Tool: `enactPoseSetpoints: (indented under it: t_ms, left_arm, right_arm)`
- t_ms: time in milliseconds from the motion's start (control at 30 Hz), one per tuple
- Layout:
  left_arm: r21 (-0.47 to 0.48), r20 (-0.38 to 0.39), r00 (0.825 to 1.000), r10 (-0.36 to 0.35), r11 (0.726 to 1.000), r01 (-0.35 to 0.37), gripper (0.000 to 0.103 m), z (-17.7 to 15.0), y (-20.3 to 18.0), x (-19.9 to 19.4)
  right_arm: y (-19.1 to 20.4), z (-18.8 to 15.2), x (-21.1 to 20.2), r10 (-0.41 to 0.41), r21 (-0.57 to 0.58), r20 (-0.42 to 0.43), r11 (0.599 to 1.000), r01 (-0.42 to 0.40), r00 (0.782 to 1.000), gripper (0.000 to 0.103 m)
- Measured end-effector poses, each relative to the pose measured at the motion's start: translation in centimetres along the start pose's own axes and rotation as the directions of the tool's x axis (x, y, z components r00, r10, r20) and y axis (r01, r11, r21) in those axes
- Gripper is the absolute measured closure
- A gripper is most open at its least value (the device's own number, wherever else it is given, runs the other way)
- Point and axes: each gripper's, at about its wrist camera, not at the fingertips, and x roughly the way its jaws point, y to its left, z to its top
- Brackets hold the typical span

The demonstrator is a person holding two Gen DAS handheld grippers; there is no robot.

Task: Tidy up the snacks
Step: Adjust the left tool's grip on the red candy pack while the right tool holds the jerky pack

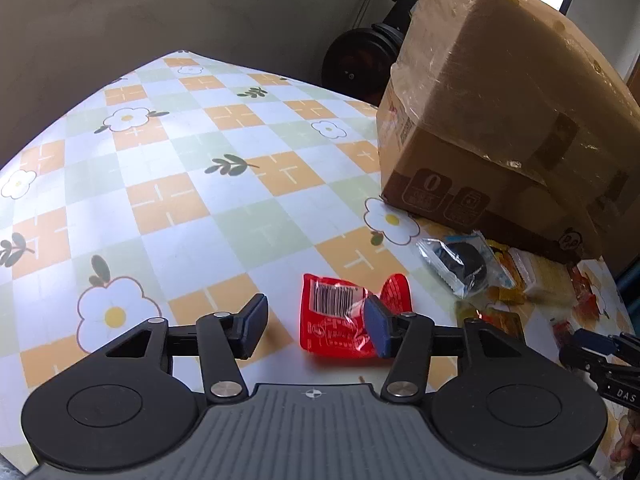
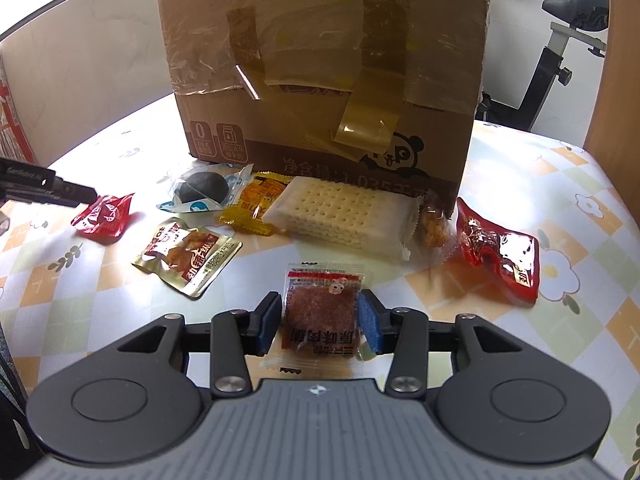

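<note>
Left tool (image 1: 318, 326) sits spread, its right pad touching the small red packet (image 1: 340, 320) on the table (image 1: 180, 200). Right tool (image 2: 319, 326) is pinching a clear meat-snack packet (image 2: 320, 312) near the cardboard box (image 2: 320, 60).

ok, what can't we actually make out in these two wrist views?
- Box: top cut off by the frame edge in the right wrist view; contents unseen in both.
- Orange packet: partly under the crackers, right wrist view.
- Red packet: one edge behind a left gripper finger, left wrist view.
- Right gripper on the jerky packet: pad contact unclear.
</note>
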Motion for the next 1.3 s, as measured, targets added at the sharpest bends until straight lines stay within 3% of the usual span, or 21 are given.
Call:
enactPoseSetpoints:
  t_ms: [133,433,533,633,700,833,967,1033,1233,1300]
  left_arm:
    - [0.017,-0.02,1.0,-0.003,1.0,0.003,0.041,-0.7,-0.3,-0.2]
    - [0.043,-0.071,0.994,-0.079,0.996,0.083,0.041,-0.9,-1.9,0.1]
    - [0.059,-0.105,0.986,-0.131,0.989,0.137,0.041,-1.0,-2.9,0.2]
    - [0.094,-0.157,0.963,-0.219,0.967,0.235,0.041,-1.2,-4.1,0.5]
    - [0.138,-0.167,0.958,-0.233,0.957,0.257,0.041,-1.1,-4.8,0.3]
    - [0.195,-0.11,0.976,-0.186,0.959,0.205,0.04,0.1,-5.0,-0.3]
    - [0.277,-0.046,0.995,-0.086,0.956,0.096,0.039,1.1,-5.6,0.6]
    - [0.319,-0.028,0.998,-0.058,0.946,0.064,0.037,1.2,-6.2,1.3]
    - [0.374,-0.068,0.998,-0.008,0.927,0.033,0.032,0.6,-7.2,4.4]
    - [0.393,-0.042,0.999,-0.006,0.919,0.022,0.03,0.1,-7.5,4.4]
  right_arm:
    - [0.0,0.0,0.0,-0.001,-0.002,0.0,1.0,0.001,1.0,0.058]
    - [0.0,0.0,-0.1,-0.001,0.0,0.0,1.0,0.001,1.0,0.058]
    - [0.0,0.0,-0.1,-0.001,0.0,0.0,1.0,0.001,1.0,0.058]
    - [0.0,0.0,-0.1,-0.001,0.001,0.0,1.0,0.001,1.0,0.058]
    - [0.1,0.0,-0.1,-0.001,0.001,-0.001,1.0,0.001,1.0,0.058]
    - [0.1,0.0,-0.2,-0.002,0.0,0.0,1.0,0.002,1.0,0.058]
    - [0.1,-0.1,-0.2,-0.003,-0.003,0.001,1.0,0.003,1.0,0.058]
    - [0.2,-0.1,-0.2,-0.004,-0.003,0.003,1.0,0.004,1.0,0.058]
    - [0.3,-0.2,-0.2,-0.011,-0.023,0.004,1.0,0.011,1.0,0.058]
    - [0.2,-0.2,-0.2,-0.007,-0.024,0.005,1.0,0.007,1.0,0.058]
